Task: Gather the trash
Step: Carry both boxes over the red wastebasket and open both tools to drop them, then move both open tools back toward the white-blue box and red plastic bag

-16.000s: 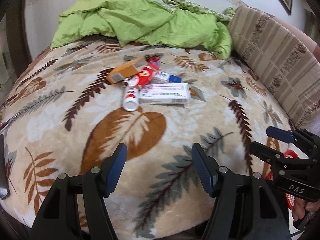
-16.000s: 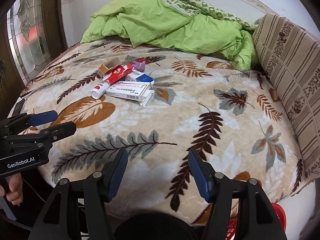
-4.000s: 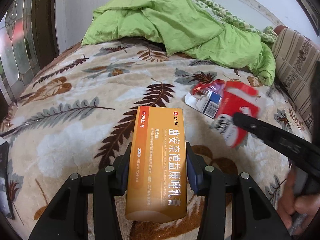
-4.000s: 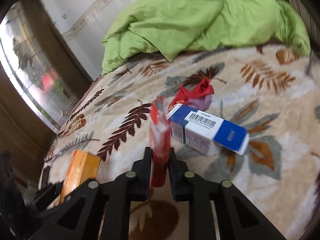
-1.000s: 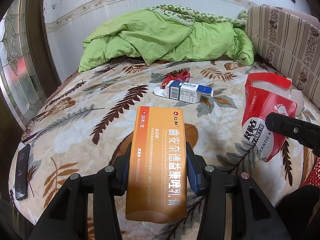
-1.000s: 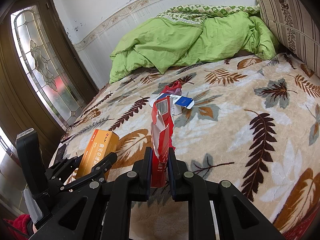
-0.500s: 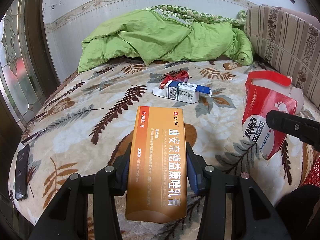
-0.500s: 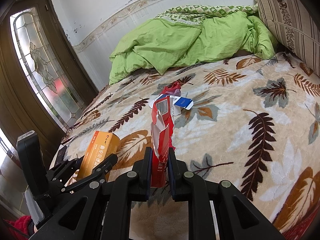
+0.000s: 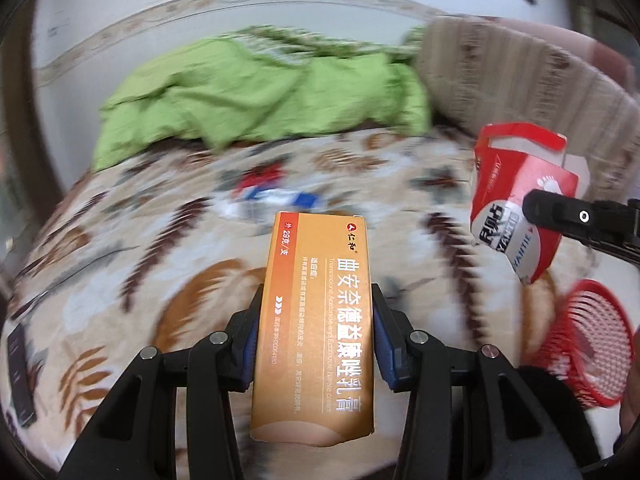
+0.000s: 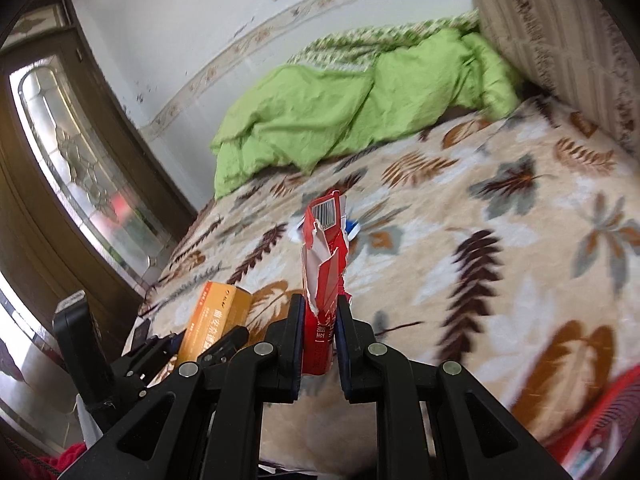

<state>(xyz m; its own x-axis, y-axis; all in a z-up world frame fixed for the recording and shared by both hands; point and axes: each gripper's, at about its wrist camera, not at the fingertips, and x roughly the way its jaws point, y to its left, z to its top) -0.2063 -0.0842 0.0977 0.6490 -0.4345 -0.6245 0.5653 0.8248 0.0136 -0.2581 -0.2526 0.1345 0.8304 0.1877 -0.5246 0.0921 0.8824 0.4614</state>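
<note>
Trash: orange box [image 9: 316, 320] clamped in left gripper [image 9: 316, 336] | torn red carton [image 10: 324, 280] clamped in right gripper [image 10: 318, 340] | step: carrying, likely | next: release both above red basket [image 9: 592, 344], beside bed [image 9: 140, 240]

Left tongs [image 9: 316, 340] black plastic, silver screws, blue finger pads [image 9: 249, 344], right tongs [image 10: 318, 334] alike

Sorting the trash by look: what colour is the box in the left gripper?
Orange, with white lettering; the box shows best in the left wrist view.
</note>
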